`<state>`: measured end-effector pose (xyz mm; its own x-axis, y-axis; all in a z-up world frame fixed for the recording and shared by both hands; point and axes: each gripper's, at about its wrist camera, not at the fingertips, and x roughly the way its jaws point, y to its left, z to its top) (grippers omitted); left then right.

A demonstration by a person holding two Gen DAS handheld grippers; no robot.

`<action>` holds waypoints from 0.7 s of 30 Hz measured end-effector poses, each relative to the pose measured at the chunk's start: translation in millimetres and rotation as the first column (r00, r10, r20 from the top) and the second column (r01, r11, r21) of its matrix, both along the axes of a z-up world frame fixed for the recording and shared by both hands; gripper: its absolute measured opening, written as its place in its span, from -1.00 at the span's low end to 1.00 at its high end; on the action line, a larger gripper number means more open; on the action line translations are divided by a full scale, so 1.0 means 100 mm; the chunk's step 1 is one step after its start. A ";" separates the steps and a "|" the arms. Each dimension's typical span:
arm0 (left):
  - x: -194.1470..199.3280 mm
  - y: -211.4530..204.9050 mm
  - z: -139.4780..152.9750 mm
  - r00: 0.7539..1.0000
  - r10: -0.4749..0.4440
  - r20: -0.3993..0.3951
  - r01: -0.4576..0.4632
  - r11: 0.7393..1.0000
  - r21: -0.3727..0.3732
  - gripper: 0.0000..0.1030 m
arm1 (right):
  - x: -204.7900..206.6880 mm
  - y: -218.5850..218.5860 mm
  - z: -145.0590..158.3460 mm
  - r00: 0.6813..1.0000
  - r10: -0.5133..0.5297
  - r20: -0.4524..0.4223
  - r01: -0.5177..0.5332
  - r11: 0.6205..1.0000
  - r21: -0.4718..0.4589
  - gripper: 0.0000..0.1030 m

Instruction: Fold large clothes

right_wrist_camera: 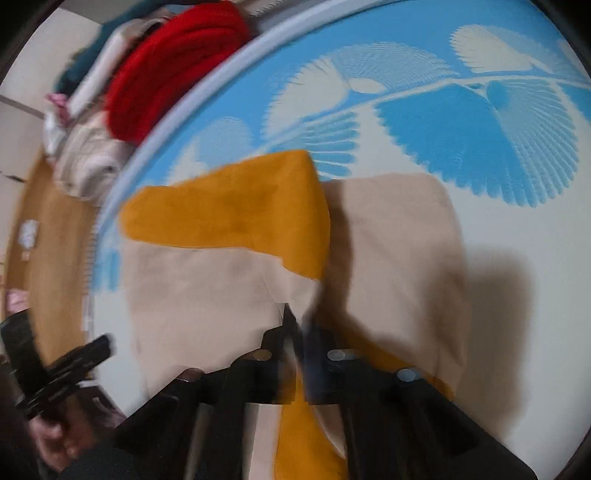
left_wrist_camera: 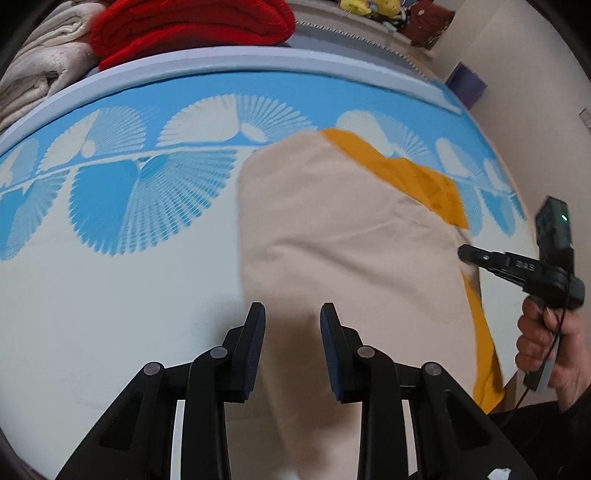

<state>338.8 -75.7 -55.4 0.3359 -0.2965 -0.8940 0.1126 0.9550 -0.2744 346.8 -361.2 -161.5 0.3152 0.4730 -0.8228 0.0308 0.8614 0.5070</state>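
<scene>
A beige garment point(left_wrist_camera: 332, 236) with mustard-yellow parts point(left_wrist_camera: 413, 177) lies on a white and blue patterned bed cover point(left_wrist_camera: 110, 295). My left gripper point(left_wrist_camera: 293, 317) is open, with the garment's near end lying between its fingers. My right gripper point(left_wrist_camera: 463, 254) shows at the right in the left wrist view, at the garment's right edge. In the right wrist view the right gripper point(right_wrist_camera: 295, 321) is shut on a beige fold of the garment point(right_wrist_camera: 207, 288), with the mustard part point(right_wrist_camera: 236, 210) beyond it. The left gripper point(right_wrist_camera: 92, 349) shows blurred at the lower left.
A red blanket point(left_wrist_camera: 192, 29) and a cream blanket point(left_wrist_camera: 48, 70) are piled past the bed's far edge point(left_wrist_camera: 221, 61). Toys and a purple box point(left_wrist_camera: 465, 83) stand at the far right. A wooden floor point(right_wrist_camera: 48, 236) shows beside the bed.
</scene>
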 end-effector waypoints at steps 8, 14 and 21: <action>0.37 -0.39 -0.20 0.998 -0.060 0.017 0.062 0.992 -0.114 -0.49 | -0.17 -0.46 -0.04 0.984 -0.176 -0.035 0.167 0.971 -0.170 -0.97; 0.40 -0.51 -0.43 0.997 -0.063 -0.045 0.066 0.995 0.071 -0.40 | -0.19 -0.43 -0.04 0.988 -0.152 -0.037 0.135 0.950 -0.282 -0.69; -0.01 -0.16 -0.39 0.980 -0.064 -0.187 0.063 0.998 -0.010 0.40 | -0.44 -0.56 -0.01 0.993 0.004 -0.114 -0.015 0.995 -0.094 0.55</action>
